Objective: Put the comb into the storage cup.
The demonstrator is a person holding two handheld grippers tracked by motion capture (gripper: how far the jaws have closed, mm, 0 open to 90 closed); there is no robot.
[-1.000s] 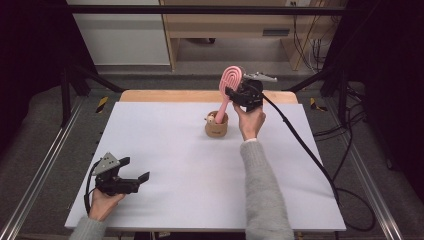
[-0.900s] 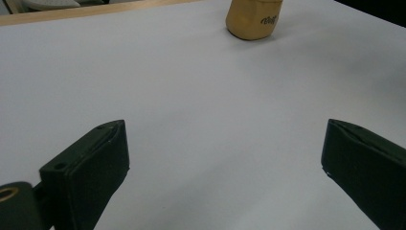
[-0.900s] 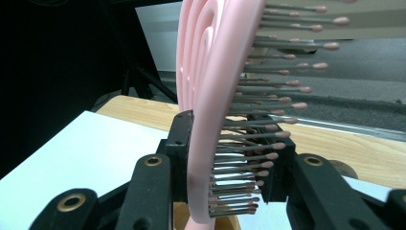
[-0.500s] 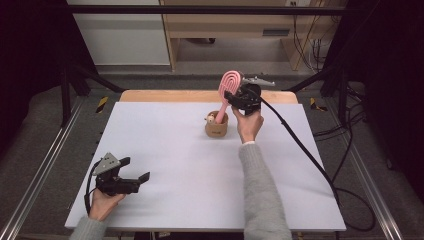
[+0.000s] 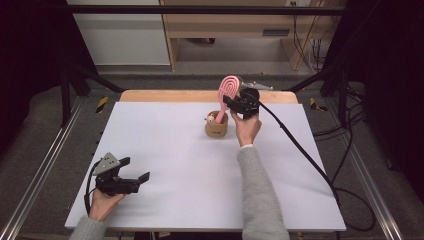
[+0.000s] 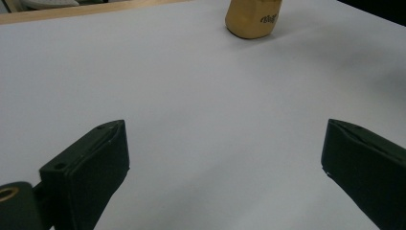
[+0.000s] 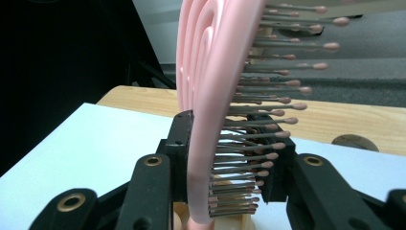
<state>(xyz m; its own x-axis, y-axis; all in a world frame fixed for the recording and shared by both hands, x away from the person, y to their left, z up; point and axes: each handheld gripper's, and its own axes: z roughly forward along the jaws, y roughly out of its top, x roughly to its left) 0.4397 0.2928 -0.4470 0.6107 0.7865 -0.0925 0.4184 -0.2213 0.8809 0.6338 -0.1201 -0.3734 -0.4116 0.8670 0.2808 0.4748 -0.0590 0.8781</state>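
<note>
The bench is a broad white sheet with a strip of bare wood along its far edge, and the work sits close to the middle of that far edge. A small tan cup stands there on the sheet, with a little figure peeking over its rim. Rising out of the cup, tilted a bit to the right, is a pink hairbrush, handle end down in the cup and bristled head up in the air.

The step in hand looks like moving the brush in or out of the cup. To do it well, I'd keep the brush travelling along its own handle line, nearly straight up or down, so the handle does not lever against the rim and tip the light cup over. The grip sits on the head, across the bristles, which can flex, so a slow, steady hand matters more than speed.

The right claw is clamped on the lower part of the brush head: one jaw presses the smooth back, the other bears on the bristle side.

The left claw rests near the front left corner, jaws spread wide, holding nothing, well apart from the cup.
</note>
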